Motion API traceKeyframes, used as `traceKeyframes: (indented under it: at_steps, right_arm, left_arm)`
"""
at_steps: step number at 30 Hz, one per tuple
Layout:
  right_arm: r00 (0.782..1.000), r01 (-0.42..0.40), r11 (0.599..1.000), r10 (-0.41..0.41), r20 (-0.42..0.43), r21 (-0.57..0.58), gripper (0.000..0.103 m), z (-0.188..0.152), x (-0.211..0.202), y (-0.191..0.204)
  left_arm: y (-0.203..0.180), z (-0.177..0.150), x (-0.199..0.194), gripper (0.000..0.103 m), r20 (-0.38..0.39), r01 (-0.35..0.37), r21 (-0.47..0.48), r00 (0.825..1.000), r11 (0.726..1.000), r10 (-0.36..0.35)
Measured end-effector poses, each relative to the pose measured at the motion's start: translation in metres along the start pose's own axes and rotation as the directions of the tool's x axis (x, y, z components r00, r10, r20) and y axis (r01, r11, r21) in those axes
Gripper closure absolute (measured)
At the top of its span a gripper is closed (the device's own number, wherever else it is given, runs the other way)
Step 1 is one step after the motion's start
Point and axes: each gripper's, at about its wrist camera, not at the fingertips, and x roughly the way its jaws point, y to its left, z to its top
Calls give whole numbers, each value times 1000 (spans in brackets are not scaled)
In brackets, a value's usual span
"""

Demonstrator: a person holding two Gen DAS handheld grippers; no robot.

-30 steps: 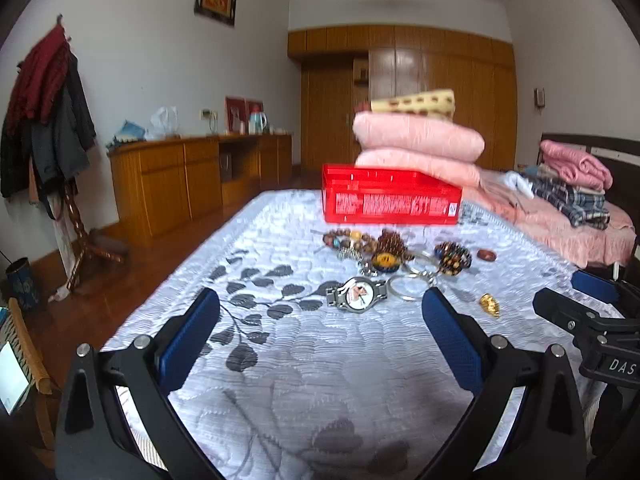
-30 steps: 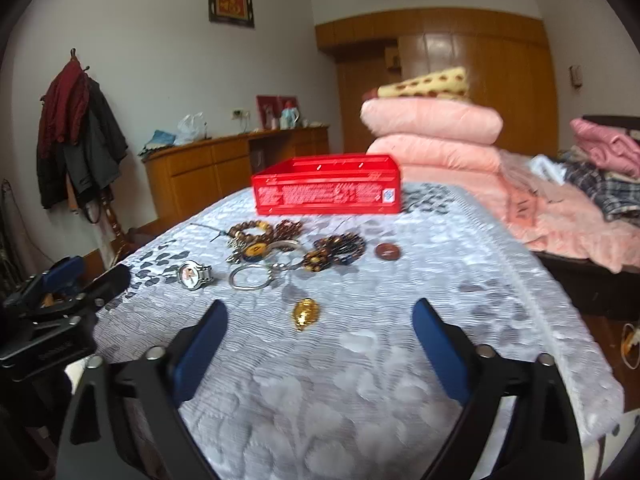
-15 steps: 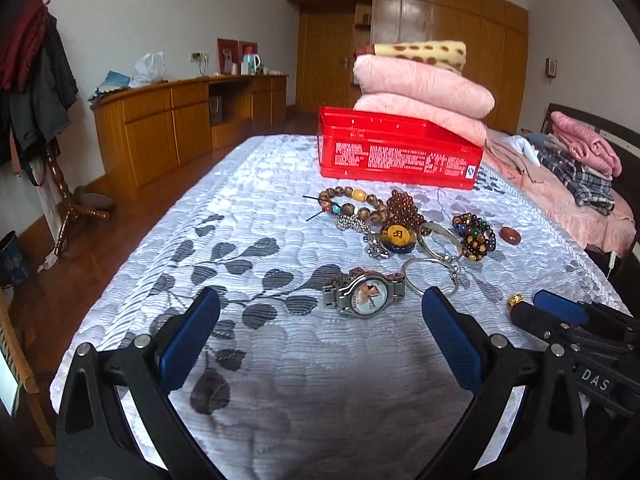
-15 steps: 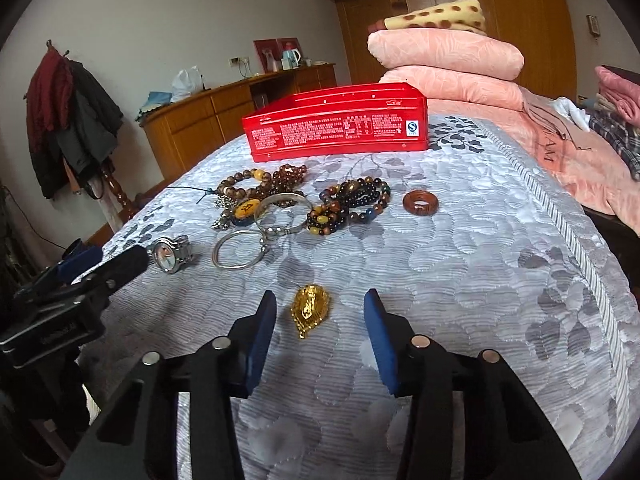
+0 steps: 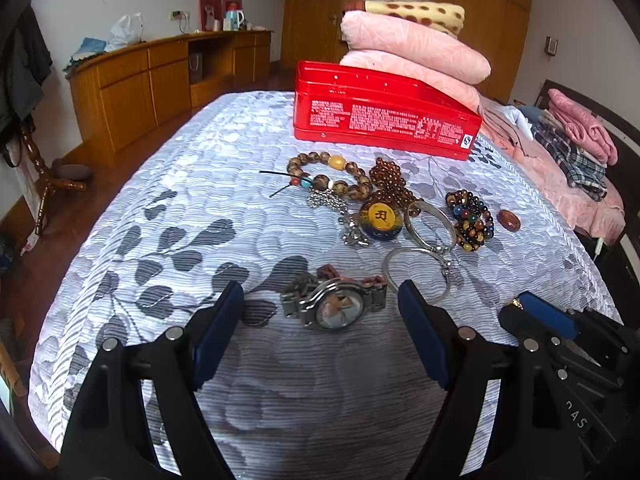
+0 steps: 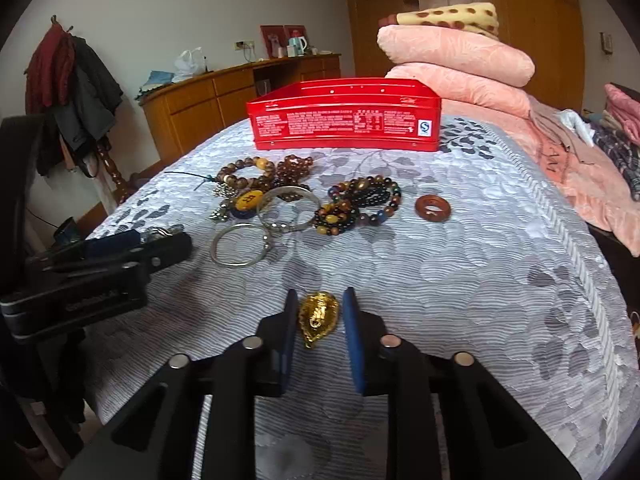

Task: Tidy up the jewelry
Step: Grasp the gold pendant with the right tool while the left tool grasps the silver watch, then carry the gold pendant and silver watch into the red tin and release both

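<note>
Jewelry lies on a grey leaf-patterned bedspread point(image 5: 168, 248) before a red tin box point(image 5: 384, 120), which also shows in the right wrist view point(image 6: 344, 122). My left gripper point(image 5: 320, 300) is open, its pads either side of a silver wristwatch point(image 5: 334, 306). My right gripper point(image 6: 319, 312) has nearly closed around a gold pendant point(image 6: 318, 316) lying on the cover; small gaps still show beside the pads. Beyond lie bead bracelets point(image 5: 332, 178), a yellow-faced pendant point(image 5: 380, 218), silver bangles point(image 6: 256, 232), a dark bead bracelet point(image 6: 360, 204) and a brown ring point(image 6: 433, 208).
Folded pink quilts point(image 5: 412, 48) are stacked behind the box. Clothes lie on the pink bed point(image 5: 576, 148) at right. A wooden sideboard point(image 5: 160, 76) and a coat stand point(image 6: 72, 92) are at left. The bed edge drops off on both sides.
Both grippers have moved forward and down toward the bedspread. The right jaws have narrowed from wide open to closely around the gold pendant. The left gripper has narrowed a little around the watch.
</note>
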Motion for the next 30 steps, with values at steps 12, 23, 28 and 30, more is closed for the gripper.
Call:
traceKeyframes:
  at_steps: [12, 23, 28, 30]
  right_arm:
    - [1000, 9, 1000, -9, -19, -3, 82, 3, 4, 2]
    - [1000, -18, 999, 19, -23, 27, 82, 6, 2, -5]
    - [1000, -10, 999, 10, -17, 45, 82, 9, -1, -13]
    - [1000, -8, 999, 9, -11, 51, 82, 13, -3, -17]
  left_arm:
    - [-10, 5, 14, 47, -55, -48, 36, 997, 998, 50]
    - [-3, -2, 3, 60, -12, 25, -9, 1000, 1000, -25]
    - [1, -4, -3, 60, 0, 55, -40, 998, 998, -55]
    - [1, -3, -6, 60, 7, 62, -45, 998, 997, -61]
